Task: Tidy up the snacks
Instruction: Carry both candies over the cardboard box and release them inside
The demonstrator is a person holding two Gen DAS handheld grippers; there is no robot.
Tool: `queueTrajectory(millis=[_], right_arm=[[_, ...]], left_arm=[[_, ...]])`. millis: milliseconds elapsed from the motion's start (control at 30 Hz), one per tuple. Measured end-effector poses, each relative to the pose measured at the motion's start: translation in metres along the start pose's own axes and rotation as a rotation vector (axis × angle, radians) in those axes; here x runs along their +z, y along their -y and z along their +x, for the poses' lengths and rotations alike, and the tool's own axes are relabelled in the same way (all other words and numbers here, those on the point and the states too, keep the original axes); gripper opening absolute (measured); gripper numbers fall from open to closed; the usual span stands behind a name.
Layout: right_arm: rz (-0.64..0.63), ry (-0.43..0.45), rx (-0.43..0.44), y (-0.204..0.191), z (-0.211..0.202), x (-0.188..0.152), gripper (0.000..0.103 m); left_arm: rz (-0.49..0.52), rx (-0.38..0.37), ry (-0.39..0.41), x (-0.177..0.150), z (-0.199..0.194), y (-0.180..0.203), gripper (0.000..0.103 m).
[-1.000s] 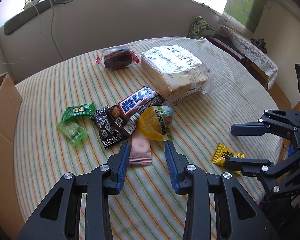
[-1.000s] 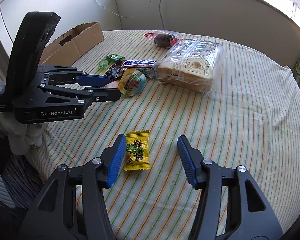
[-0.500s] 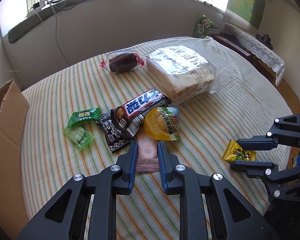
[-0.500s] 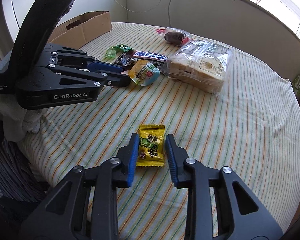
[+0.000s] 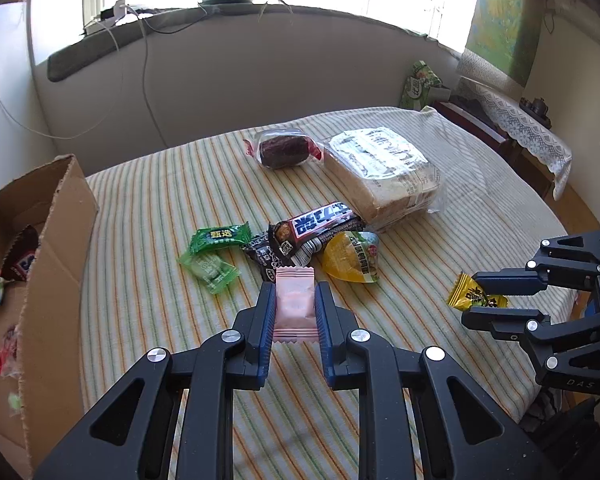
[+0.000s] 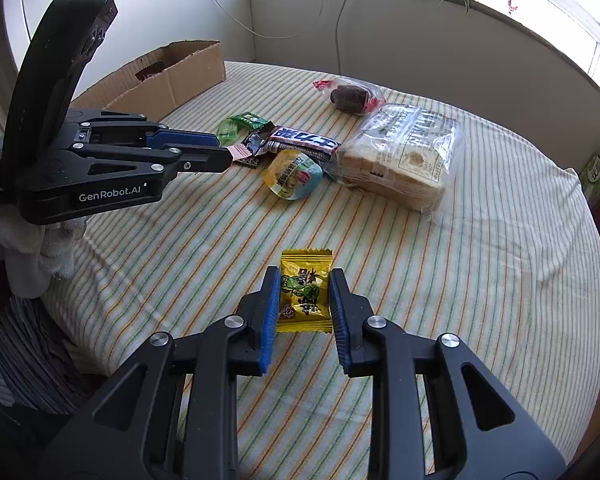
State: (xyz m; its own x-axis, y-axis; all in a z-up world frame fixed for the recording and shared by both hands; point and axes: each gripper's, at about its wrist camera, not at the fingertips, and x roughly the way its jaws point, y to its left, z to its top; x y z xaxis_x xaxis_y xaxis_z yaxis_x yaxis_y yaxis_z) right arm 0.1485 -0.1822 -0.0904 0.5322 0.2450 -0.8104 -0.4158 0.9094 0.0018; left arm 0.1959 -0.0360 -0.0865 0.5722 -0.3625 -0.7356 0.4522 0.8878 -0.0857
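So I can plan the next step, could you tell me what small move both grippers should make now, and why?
Probably lift both and carry them toward the cardboard box: the left gripper is shut on the pink packet, the right gripper on the yellow candy, and the box already holds snacks.

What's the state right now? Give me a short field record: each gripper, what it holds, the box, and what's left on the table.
left gripper: shut on pink packet
right gripper: shut on yellow candy
cardboard box: open, at the table's left edge, some wrapped snacks already inside
left on tablecloth: two green candies, black sachet, chocolate bar, jelly cup, bagged bread, dark cake in clear wrap
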Motion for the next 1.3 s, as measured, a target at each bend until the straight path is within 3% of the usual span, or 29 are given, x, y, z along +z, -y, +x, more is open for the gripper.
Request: queueTrajectory(millis=[467, 867, 1300], right_arm=[[-0.077, 0.105, 0.021, -0.024, -0.011, 0.059, 0.025], [-0.178, 0.168, 0.118, -0.08, -0.003, 0.111, 0.025], [-0.3, 0.178, 0.22, -0.158, 0.021, 0.149, 0.025]], left_arm=[[-0.12, 0.035, 0.138, 0.01, -0.042, -0.039, 0.018], [-0.247, 0.162, 0.243, 0.004, -0.081, -0.101, 0.018], [-0.39, 0.291, 0.281, -0.026, -0.11, -0.166, 0.018]])
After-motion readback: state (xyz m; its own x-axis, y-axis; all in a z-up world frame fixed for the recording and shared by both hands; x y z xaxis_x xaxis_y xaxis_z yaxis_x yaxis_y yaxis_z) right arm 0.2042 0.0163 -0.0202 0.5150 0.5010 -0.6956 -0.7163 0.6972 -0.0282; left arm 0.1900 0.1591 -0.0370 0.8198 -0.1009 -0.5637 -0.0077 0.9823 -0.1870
